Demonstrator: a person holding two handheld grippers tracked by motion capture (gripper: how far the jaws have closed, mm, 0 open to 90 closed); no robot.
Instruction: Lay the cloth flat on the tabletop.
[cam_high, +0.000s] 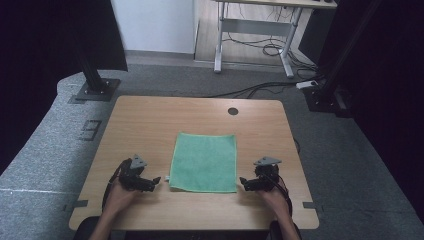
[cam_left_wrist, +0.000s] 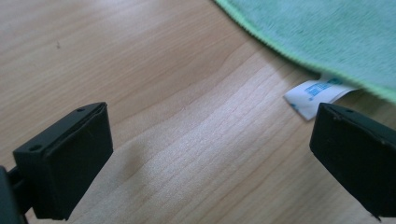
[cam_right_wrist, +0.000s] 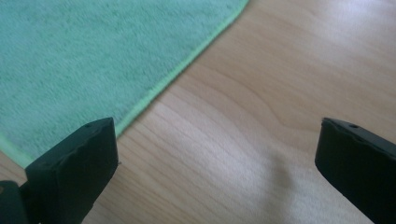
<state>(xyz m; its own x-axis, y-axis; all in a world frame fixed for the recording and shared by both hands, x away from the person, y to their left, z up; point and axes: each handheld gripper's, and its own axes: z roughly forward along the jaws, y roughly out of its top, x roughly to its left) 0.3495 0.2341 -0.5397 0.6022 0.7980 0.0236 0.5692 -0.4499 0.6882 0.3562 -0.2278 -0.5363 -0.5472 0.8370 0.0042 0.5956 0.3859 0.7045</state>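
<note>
Both grippers stood with their jaws spread wide and nothing between them but bare wood. The left gripper (cam_high: 159, 179) sat just off the near left corner of the green cloth (cam_high: 204, 161), its tips close to that corner without touching it. The right gripper (cam_high: 242, 181) sat just off the near right corner, also clear of the fabric. The cloth lay flat in the middle of the table (cam_high: 145, 120), nearer the person's edge. The left gripper view showed a small white label (cam_left_wrist: 317, 93) with blue print poking out from under the hem; from the high view it was a mere speck. The print was too blurred to read. The right gripper view caught the cloth's stitched edge running diagonally, its far side cut off
</note>
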